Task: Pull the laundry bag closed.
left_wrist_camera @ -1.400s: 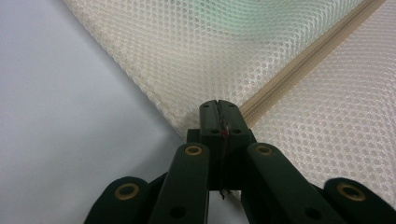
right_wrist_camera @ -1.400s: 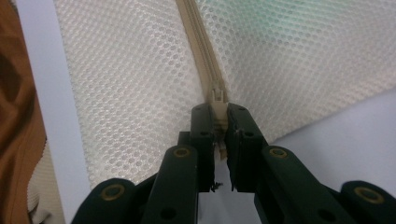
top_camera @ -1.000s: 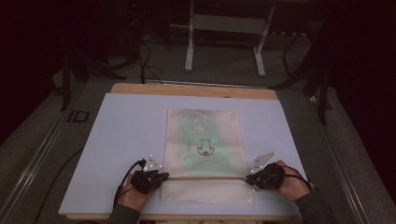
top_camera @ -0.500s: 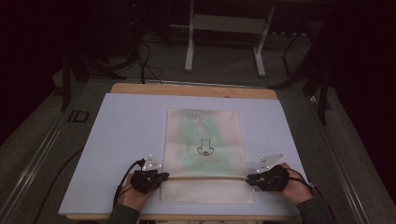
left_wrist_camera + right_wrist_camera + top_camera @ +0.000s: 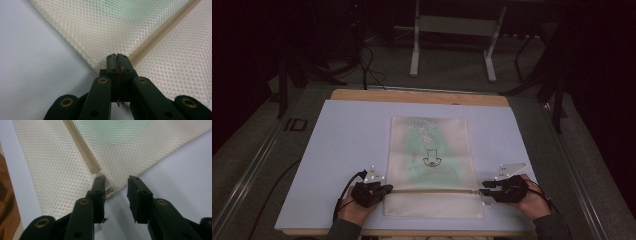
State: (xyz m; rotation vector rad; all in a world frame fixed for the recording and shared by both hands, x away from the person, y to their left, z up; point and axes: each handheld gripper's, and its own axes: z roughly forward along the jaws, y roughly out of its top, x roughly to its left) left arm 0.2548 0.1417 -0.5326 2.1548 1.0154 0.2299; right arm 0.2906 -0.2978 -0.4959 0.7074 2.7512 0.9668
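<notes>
A cream mesh bag (image 5: pixel 429 150) with something green and a small black drawing inside lies flat on the white board (image 5: pixel 342 145). A zipper (image 5: pixel 432 190) crosses it near the front. My left gripper (image 5: pixel 387 189) is shut on the mesh bag's left edge where the zipper ends; in the left gripper view the gripper (image 5: pixel 117 56) pinches the mesh bag (image 5: pixel 105 27) beside the zipper (image 5: pixel 160 32). My right gripper (image 5: pixel 484 191) sits at the zipper's right end. It is open (image 5: pixel 116 180), with the small zipper pull (image 5: pixel 109 190) by its left finger and the zipper (image 5: pixel 82 148) running away.
The white board rests on a wooden table (image 5: pixel 417 96) whose edge shows at the back. A metal stand (image 5: pixel 452 45) and cables (image 5: pixel 367 60) are on the dark floor behind. Bare board lies on both sides of the bag.
The dark line along the zipper between the two grippers has faded and the bag lies flatter. Both hands have stayed almost in place.
</notes>
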